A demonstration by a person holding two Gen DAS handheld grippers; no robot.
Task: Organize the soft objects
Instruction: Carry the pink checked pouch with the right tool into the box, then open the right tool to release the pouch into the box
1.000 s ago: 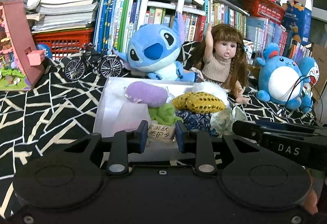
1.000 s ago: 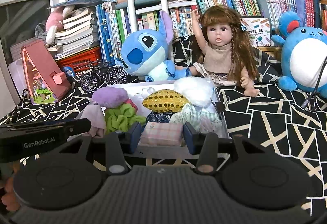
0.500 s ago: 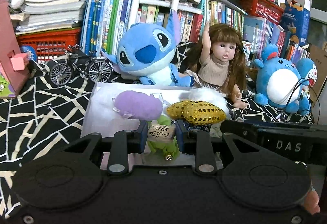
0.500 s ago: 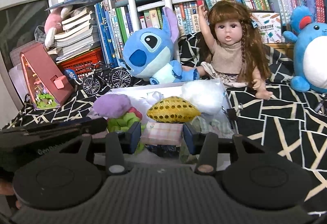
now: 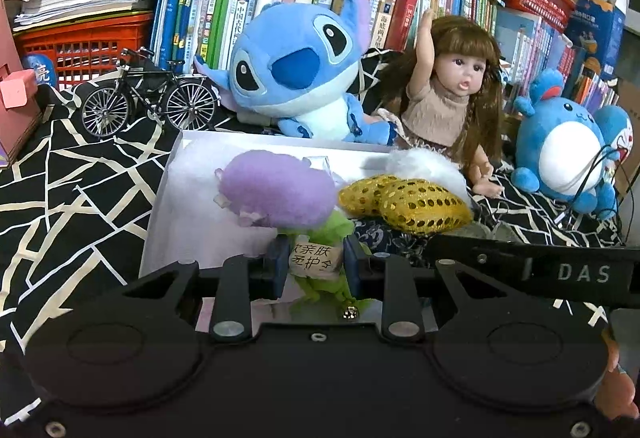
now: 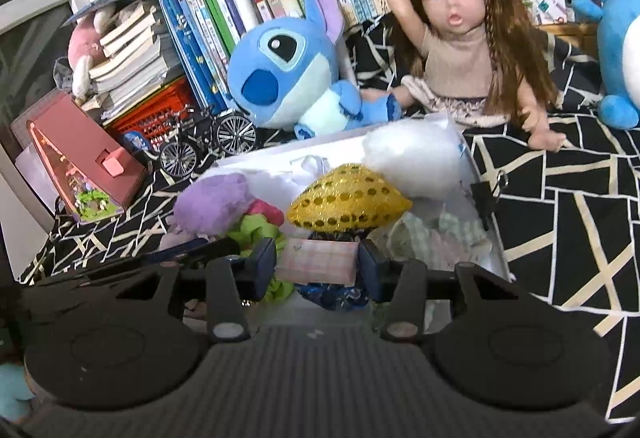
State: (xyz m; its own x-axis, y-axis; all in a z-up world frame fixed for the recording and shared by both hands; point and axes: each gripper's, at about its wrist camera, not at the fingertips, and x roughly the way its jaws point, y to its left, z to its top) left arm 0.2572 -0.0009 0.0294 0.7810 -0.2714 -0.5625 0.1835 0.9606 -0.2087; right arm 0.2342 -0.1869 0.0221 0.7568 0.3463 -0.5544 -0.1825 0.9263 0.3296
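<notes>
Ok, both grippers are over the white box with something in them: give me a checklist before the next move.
1. Left gripper shut on the green scrunchie with its paper tag: ok.
2. Right gripper shut on the pink checked pouch: ok.
3. White box in view ahead of both grippers: ok.
4. Room in the box: not ok on the right, piled; bare floor on the left.
5. Grippers clear of each other: cannot tell; they sit side by side.
</notes>
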